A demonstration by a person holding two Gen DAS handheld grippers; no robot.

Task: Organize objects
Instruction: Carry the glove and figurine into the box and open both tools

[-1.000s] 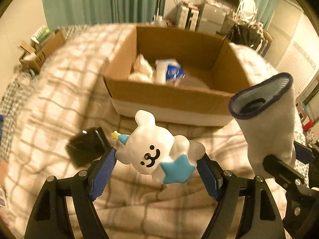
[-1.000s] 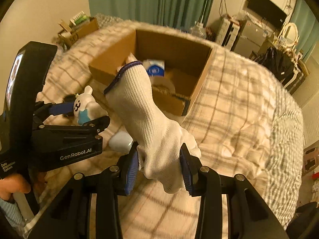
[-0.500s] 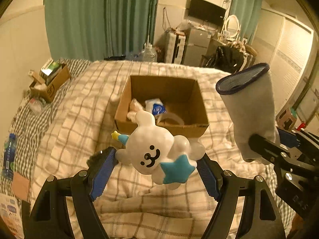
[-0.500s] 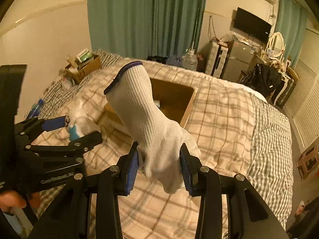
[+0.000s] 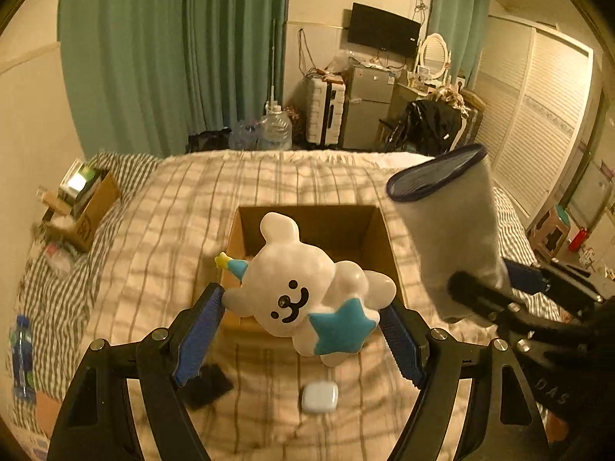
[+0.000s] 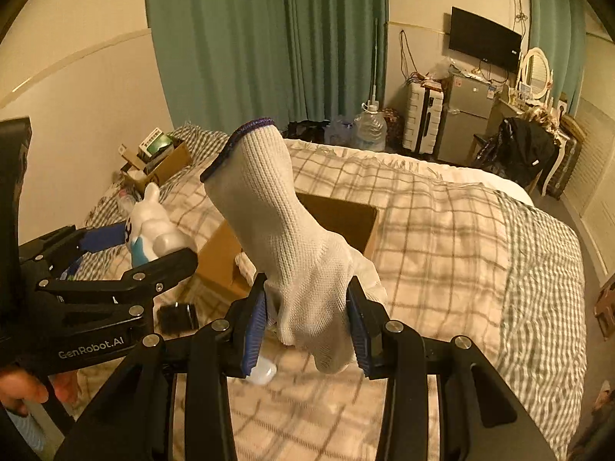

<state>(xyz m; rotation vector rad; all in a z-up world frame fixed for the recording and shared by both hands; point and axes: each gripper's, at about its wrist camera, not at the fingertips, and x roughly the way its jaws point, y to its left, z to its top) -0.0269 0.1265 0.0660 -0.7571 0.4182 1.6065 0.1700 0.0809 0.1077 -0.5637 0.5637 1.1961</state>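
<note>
Over the last second both tools had risen well clear of the bed [image 5: 161,230], so the cardboard box [image 5: 390,246] that had filled the left wrist view now sat small and lower behind the held things. The left hand-held gripper [image 5: 307,309] was clamped on the white bear toy [image 5: 292,280], its blue pads pressing the toy's two sides with the face turned to the camera. The right hand-held gripper [image 6: 307,320] was clamped on the white knit glove [image 6: 284,238] at its finger end, so the dark-edged cuff stood upward and open. Holding each thing high and apart from the other probably kept them from dragging on the checked blanket or tangling on the way to the box. The box lay open on the bed ahead of both grippers; its contents were mostly hidden here. A small white case [image 5: 319,396] and a black object [image 5: 207,386] lay on the blanket nearer than the box, not yet picked up, so the sorting looked partly done.
</note>
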